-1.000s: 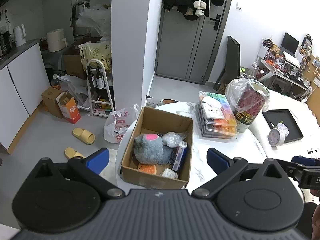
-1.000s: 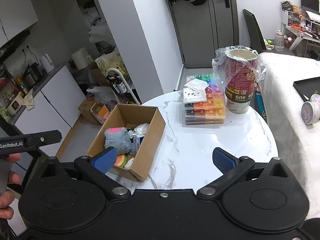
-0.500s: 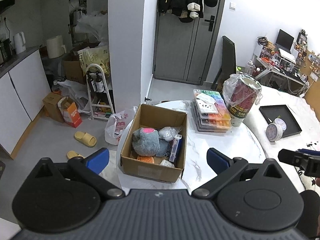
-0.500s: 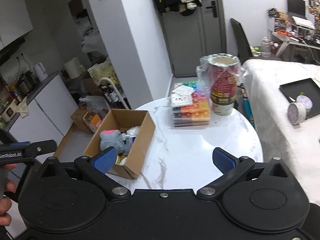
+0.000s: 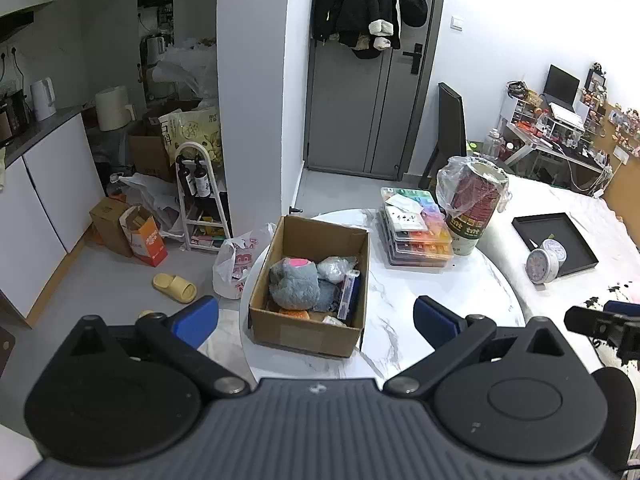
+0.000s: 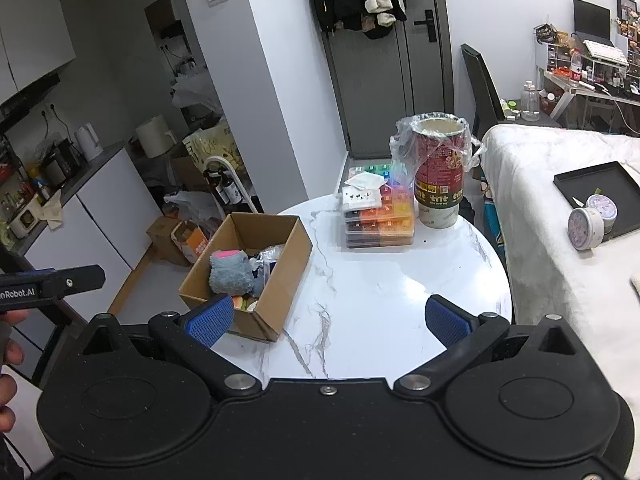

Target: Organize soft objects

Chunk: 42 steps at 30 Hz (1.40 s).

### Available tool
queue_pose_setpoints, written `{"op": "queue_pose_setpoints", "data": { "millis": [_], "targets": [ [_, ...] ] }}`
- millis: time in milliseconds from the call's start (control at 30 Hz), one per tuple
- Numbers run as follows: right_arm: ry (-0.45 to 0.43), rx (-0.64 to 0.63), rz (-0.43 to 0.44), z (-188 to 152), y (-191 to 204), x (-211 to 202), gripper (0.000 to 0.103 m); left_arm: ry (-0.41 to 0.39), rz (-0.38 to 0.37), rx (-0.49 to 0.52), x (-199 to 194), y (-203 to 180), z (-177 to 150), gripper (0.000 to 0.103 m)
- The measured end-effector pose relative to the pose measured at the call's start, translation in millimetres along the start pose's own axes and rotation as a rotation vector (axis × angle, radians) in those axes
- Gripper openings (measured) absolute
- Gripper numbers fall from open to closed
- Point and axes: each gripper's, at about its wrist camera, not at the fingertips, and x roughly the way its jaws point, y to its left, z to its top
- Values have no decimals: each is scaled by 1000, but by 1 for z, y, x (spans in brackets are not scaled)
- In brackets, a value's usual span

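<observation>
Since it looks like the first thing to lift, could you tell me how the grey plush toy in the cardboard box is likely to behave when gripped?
The grey plush toy looks fluffy, so it will probably squash between the pads and sag. It likely weighs little. Packed against neighbours in the cardboard box, it may drag them along.

Round marble table [image 5: 460,300]: stacked rainbow organizer cases [image 5: 416,232] beside bagged red canister [image 5: 474,204]. Black tray [image 5: 556,236], probably two tins [image 5: 542,265], on bed.

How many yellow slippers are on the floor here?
2, both in the left wrist view: one slipper lies left of the white bag; the other slipper peeks out behind the left gripper's finger, mostly hidden.
</observation>
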Motion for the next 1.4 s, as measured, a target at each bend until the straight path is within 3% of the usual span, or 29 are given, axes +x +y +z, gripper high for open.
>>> {"op": "queue_pose_setpoints", "data": {
  "millis": [500, 1400],
  "targets": [
    [4, 13, -32, -17, -5, -18, 103, -31, -16, 26, -22, -8, -15, 103],
    [-10, 10, -26, -15, -2, -30, 103, -33, -40, 28, -24, -6, -20, 103]
  ]
}}
